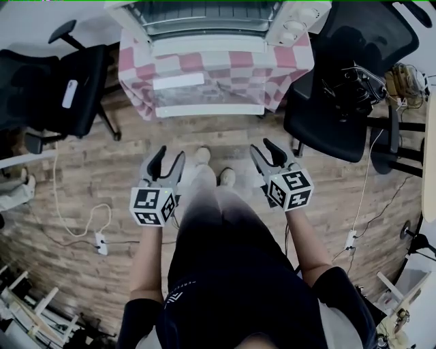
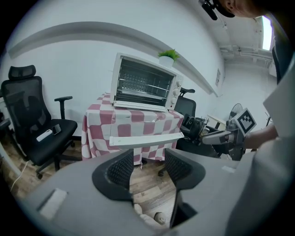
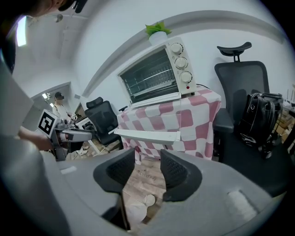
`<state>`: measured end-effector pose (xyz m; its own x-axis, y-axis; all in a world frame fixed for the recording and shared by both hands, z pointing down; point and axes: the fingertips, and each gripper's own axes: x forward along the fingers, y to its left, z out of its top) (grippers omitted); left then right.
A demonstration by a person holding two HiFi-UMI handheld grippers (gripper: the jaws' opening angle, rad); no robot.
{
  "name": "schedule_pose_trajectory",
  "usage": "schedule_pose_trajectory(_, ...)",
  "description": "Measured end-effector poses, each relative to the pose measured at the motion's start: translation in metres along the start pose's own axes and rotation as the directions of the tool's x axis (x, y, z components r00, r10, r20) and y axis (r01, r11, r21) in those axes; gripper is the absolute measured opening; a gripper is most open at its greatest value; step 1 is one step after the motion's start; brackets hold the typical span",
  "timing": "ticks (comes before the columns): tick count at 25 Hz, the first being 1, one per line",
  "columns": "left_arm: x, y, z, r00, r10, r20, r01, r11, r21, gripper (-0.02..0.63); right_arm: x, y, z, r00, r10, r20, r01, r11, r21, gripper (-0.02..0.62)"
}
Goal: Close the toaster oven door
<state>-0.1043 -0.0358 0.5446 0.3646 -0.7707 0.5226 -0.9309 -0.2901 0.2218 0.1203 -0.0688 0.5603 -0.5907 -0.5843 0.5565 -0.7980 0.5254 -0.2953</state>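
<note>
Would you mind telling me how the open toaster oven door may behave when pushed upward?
The door looks rigid and flat, so it probably swings up without flexing. The toaster oven sits on loose cloth, so it may slide.

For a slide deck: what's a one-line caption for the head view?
Toaster oven with its door dropped open; left claw and right claw held short of it, both open and empty.

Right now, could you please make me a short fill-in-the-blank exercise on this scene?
The door of the toaster oven hangs ___.
On the oven's top sits a small green ___.
The left gripper and right gripper each hold ___.
A black ___ rests on a chair.
Missing: open; plant; nothing; bag.
</note>
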Motion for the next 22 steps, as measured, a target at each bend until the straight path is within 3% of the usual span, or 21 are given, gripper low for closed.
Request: schedule_pose_trajectory(22, 0.089, 0.069, -0.027, 0.995, -0.021, -0.094, 0.023, 1.0, 0.011, 0.239, 0.089, -0.045, -0.007, 0.993, -0.09, -0.079, 0.087, 0.995, -0.042, 0.189)
